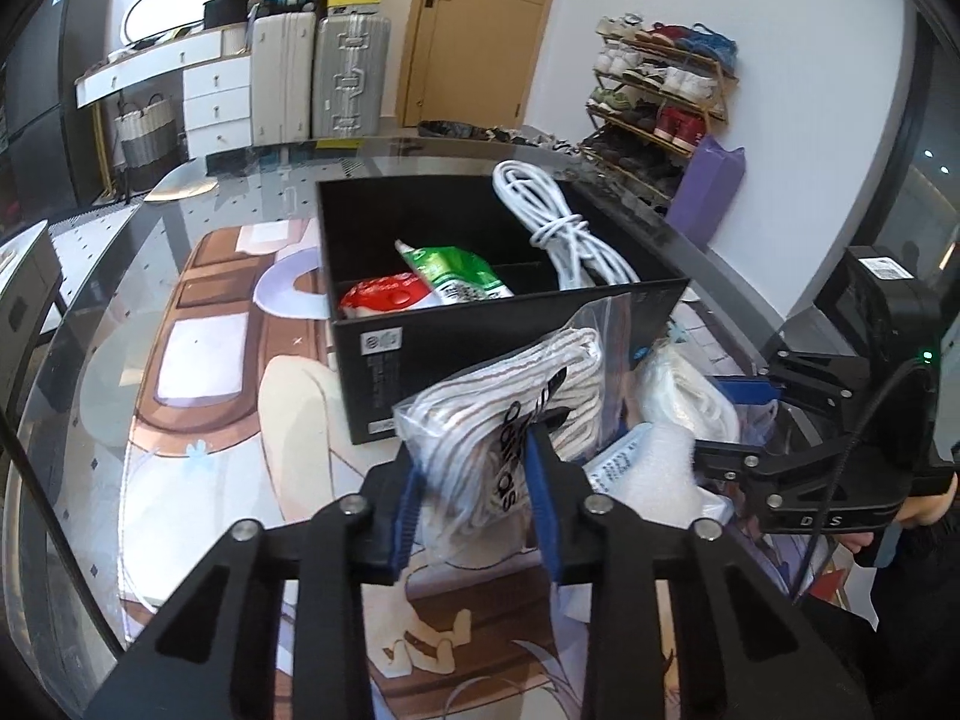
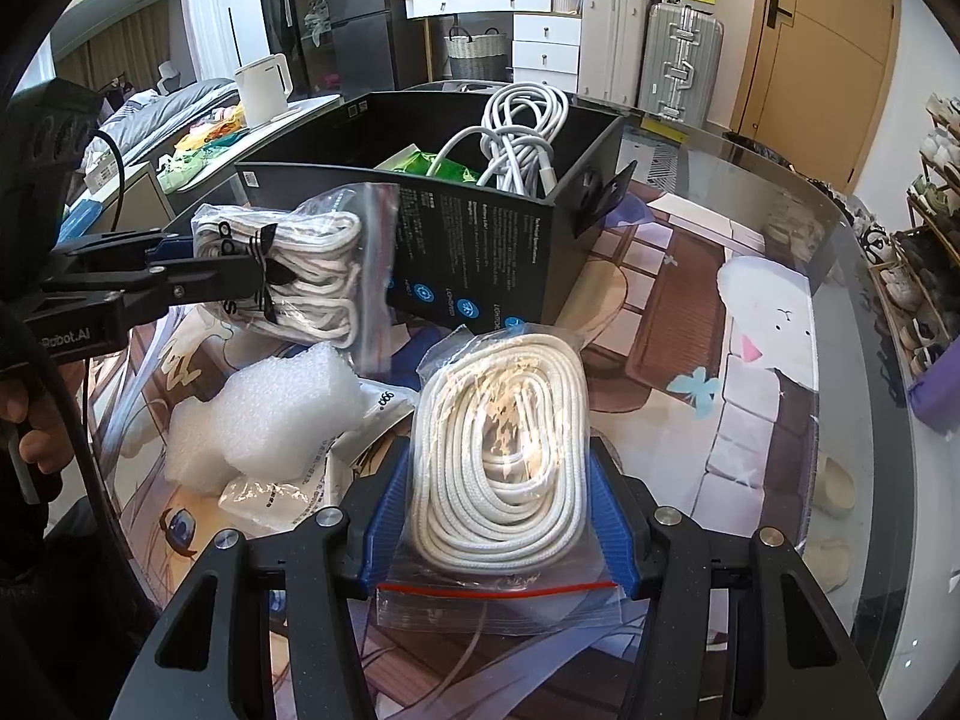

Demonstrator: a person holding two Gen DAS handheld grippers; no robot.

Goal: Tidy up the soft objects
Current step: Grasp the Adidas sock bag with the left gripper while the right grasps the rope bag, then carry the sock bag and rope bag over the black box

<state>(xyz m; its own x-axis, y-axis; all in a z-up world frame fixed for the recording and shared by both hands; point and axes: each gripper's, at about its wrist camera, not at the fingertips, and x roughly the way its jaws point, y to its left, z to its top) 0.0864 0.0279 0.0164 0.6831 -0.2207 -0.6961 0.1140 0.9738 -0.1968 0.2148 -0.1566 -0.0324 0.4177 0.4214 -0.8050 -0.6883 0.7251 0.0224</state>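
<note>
Laces in a clear zip bag (image 1: 504, 432) sit pinched between the blue pads of the left gripper (image 1: 474, 480), whose jaws are clamped on the bag's lower half while its upper part leans against the near wall of the black box (image 1: 420, 354). The right gripper (image 2: 504, 516) grips a second zip bag of white cord (image 2: 504, 468) across its width, pads pressing both sides, red seal strip trailing back past the fingers. Beyond both sets of fingertips the box already holds a white cable bundle (image 1: 564, 228), a green packet (image 1: 462, 273) and a red packet (image 1: 390, 294). To do this step well, I judge each bag should be lifted clear of the box rim before moving forward, since limp plastic hanging below the pads could catch on the wall. Bubble wrap (image 2: 270, 414) lies just left of the right fingers, untouched.
</note>
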